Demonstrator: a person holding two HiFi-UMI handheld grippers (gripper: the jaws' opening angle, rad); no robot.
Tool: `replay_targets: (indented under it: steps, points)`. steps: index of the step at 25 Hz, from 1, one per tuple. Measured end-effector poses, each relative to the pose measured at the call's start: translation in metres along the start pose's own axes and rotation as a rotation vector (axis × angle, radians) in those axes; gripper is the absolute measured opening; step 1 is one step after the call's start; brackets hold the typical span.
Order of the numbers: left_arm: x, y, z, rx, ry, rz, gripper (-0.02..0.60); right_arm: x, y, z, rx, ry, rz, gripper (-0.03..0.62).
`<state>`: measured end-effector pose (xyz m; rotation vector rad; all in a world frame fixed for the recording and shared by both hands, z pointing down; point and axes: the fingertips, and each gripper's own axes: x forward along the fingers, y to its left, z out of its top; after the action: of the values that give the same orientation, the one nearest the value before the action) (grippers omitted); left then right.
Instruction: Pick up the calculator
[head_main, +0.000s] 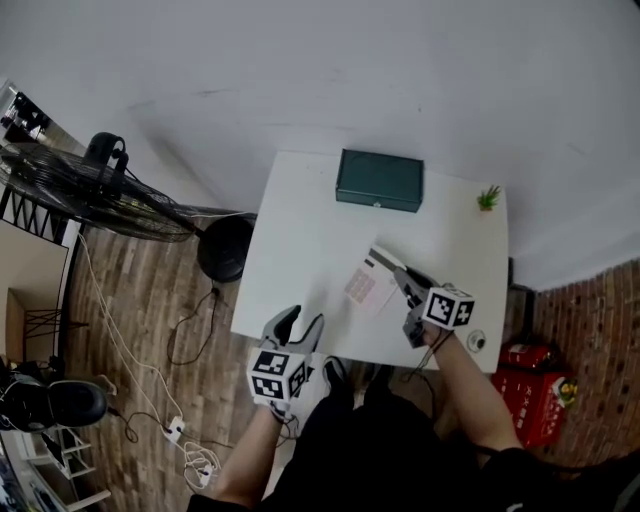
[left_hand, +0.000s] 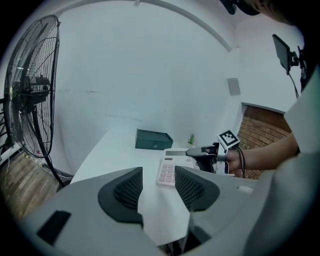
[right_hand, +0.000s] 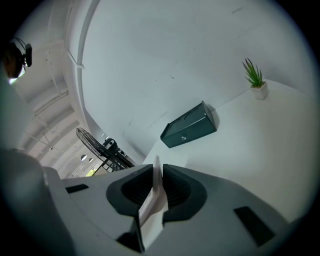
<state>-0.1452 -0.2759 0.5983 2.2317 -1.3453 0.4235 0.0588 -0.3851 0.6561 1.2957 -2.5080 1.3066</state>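
Observation:
The calculator (head_main: 370, 283), white with pink keys, hangs tilted above the white table (head_main: 300, 250), and my right gripper (head_main: 402, 283) is shut on its right edge. In the right gripper view the calculator (right_hand: 154, 200) stands edge-on, pinched between the two dark pads. From the left gripper view the calculator (left_hand: 170, 170) shows lifted, with the right gripper (left_hand: 196, 152) clamped on it. My left gripper (head_main: 301, 326) hovers at the table's near edge; its fingers (left_hand: 125, 192) stand open with nothing between them.
A dark green box (head_main: 379, 180) sits at the table's far side and a small potted plant (head_main: 488, 198) at the far right corner. A standing fan (head_main: 90, 190) is on the floor to the left. A red case (head_main: 535, 392) lies on the floor at right.

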Motion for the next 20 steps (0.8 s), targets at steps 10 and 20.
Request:
replay_targets:
  steps: [10,20]
  points:
    - [-0.003,-0.015,0.021,0.015,-0.037,-0.027,0.195,-0.037,0.046,0.033,-0.02,-0.057,0.08,0.063]
    - [0.002,-0.029,0.048,0.035,-0.084,-0.055,0.189,-0.065,0.079,0.059,-0.025,-0.074,0.153,0.061]
